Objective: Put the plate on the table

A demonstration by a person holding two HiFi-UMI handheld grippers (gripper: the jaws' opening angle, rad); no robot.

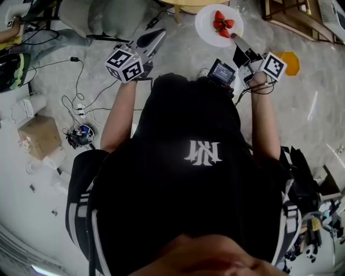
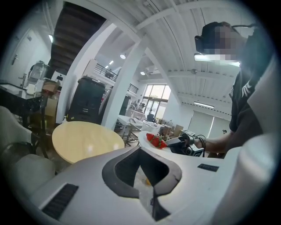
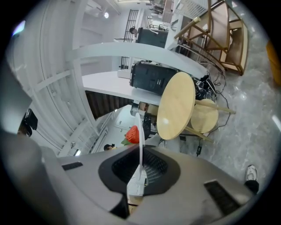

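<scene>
A white plate (image 1: 218,24) with three strawberries (image 1: 222,25) hangs in the air, held by its near rim in my right gripper (image 1: 235,36), which is shut on it. In the right gripper view the plate (image 3: 140,132) stands edge-on between the jaws, with one strawberry (image 3: 133,135) beside it. The round pale wooden table (image 3: 175,105) lies ahead, and only its edge (image 1: 188,4) shows in the head view. My left gripper (image 1: 157,36) is shut and empty, to the left of the plate. From the left gripper view (image 2: 141,165) I see the table (image 2: 85,140) and the plate (image 2: 147,139).
Cables and a power strip (image 1: 81,110) lie on the floor at left, near a cardboard box (image 1: 39,136). A wooden frame (image 1: 285,16) stands at upper right, and an orange mark (image 1: 291,62) is on the floor. A round stool (image 3: 204,116) stands beside the table.
</scene>
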